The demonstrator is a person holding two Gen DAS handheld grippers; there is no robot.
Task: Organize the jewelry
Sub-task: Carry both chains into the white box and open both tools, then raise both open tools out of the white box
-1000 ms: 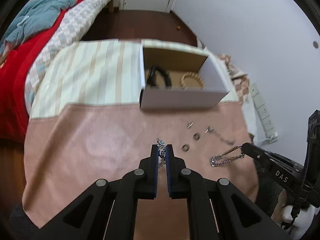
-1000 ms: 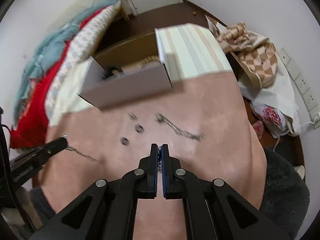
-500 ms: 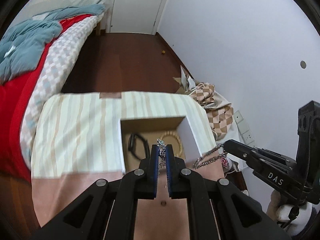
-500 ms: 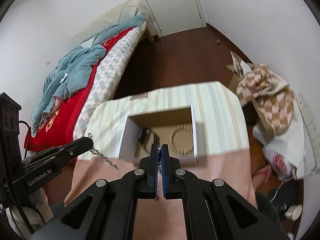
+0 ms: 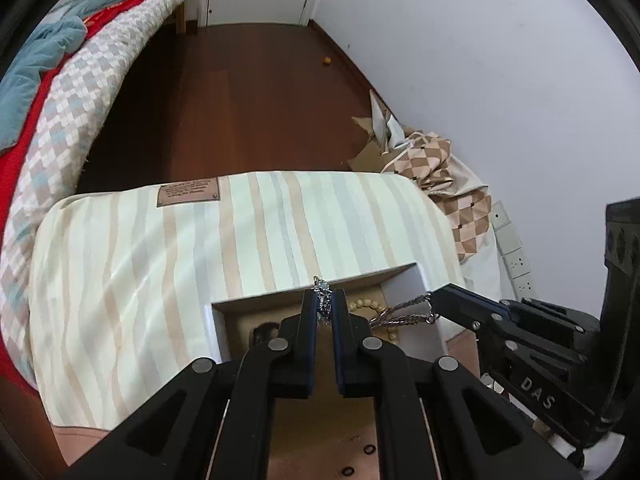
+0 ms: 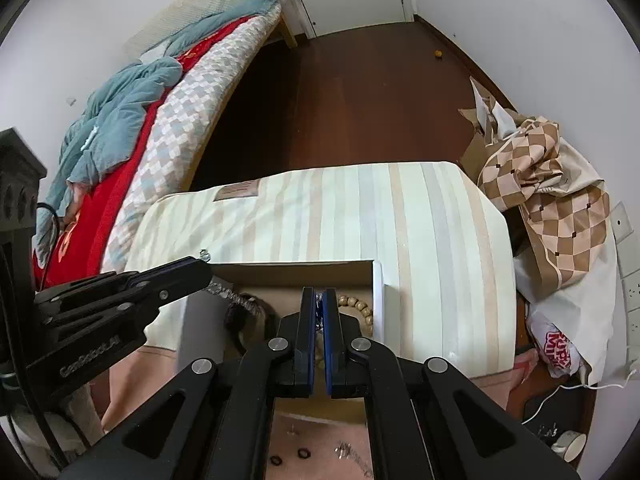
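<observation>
My left gripper is clamped on a silver chain above the open box at lower centre. My right gripper is pinched on a second chain, whose dangling loop only the left view shows. The right view alone reveals a dark band beside the bead bracelet inside, and rings on the pink cloth.

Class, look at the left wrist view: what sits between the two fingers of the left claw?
A bunched silver chain is pinched there, above the open box.
</observation>
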